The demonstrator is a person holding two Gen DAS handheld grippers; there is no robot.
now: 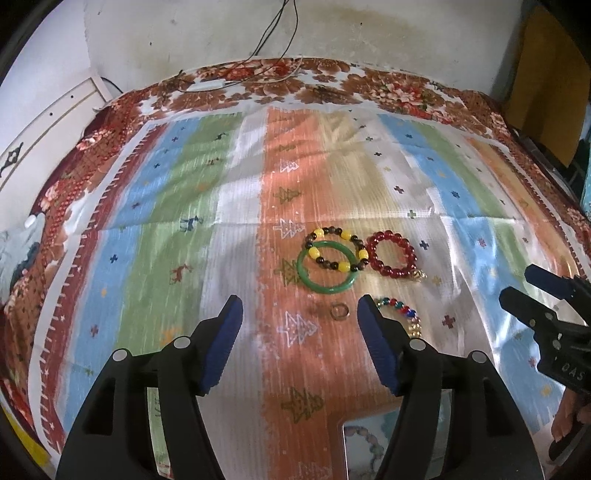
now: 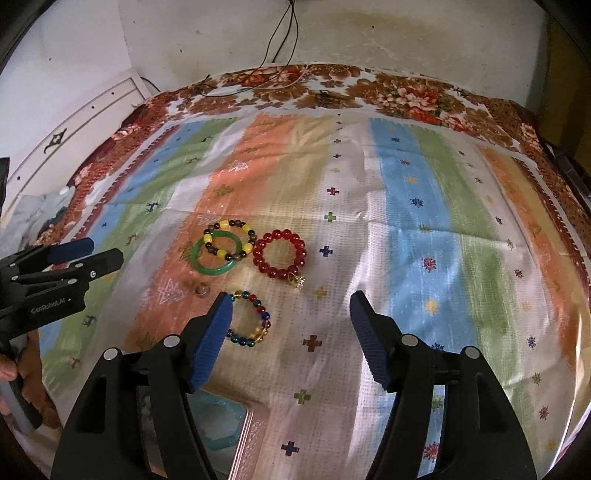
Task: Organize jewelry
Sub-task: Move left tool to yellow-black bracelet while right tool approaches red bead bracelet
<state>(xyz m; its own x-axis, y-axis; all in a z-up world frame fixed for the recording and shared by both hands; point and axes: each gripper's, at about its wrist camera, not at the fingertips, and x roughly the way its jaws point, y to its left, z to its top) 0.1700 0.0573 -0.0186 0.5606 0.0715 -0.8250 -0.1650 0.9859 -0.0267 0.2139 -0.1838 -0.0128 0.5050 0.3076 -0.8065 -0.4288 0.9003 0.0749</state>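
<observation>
**Left wrist view: both hand-held grippers spread above the bracelets**

In the left wrist view, the left hand-held gripper [image 1: 301,314] hung over the striped cloth [image 1: 184,221] with its blue pads spread wide and nothing between them. Nearest the camera, at the bottom edge, part of a box [image 1: 369,443] showed with a pale beaded bracelet inside. Just past the fingertips lay a small metal ring [image 1: 338,311], between the two pads. Beside the right pad sat a multicoloured bead bracelet [image 1: 402,314], partly hidden by that pad. Farther out, a green bangle [image 1: 314,282] lay flat, with a yellow-and-dark bead bracelet [image 1: 338,249] overlapping its upper part. A red bead bracelet [image 1: 393,254] lay just beside them on the right, a small gold charm at its lower edge.

In the right wrist view, the right hand-held gripper [image 2: 291,306] was also spread and held nothing. Its left pad stood just beside the multicoloured bracelet [image 2: 251,317], though contact could not be told. The box's corner [image 2: 245,435] showed below it.

Beyond the cloth, a floral blanket [image 1: 388,88] ran along the far edge, with thin cables [image 1: 273,26] hanging down the stained wall [image 1: 406,37].
</observation>
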